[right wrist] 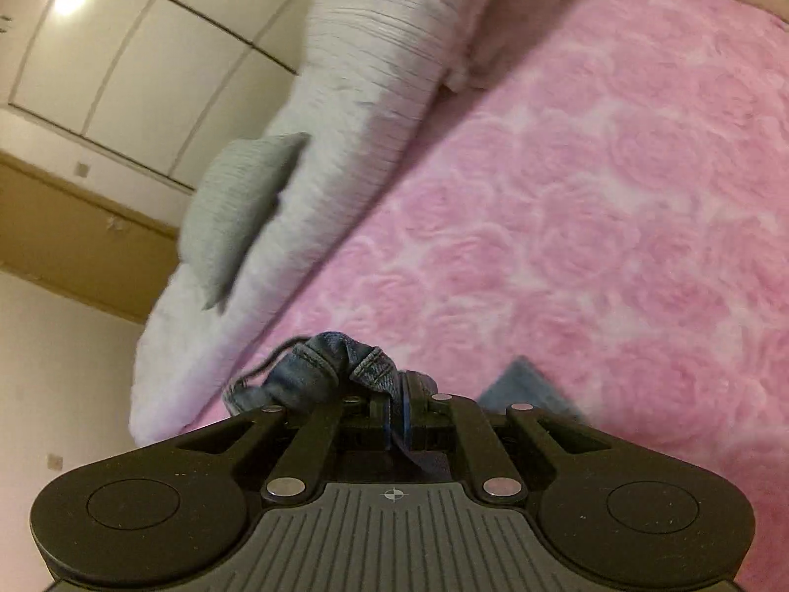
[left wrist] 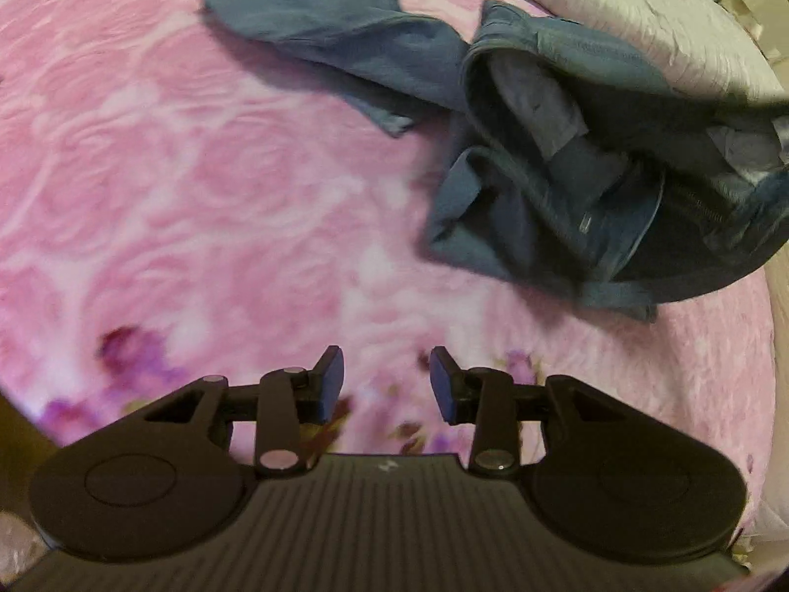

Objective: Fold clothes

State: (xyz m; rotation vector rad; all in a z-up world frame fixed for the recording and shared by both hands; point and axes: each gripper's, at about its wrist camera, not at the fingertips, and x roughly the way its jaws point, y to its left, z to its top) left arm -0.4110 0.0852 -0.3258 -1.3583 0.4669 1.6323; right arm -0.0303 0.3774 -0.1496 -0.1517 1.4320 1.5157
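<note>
Right gripper: jaws closed on a bunched fold of blue denim garment, stitched seam visible at the pinch. A further denim patch shows just right of the gripper. Beneath lies a pink rose-patterned blanket. A pale grey quilt runs along its left edge, a grey cushion resting on it. White wardrobe panels behind.
</note>
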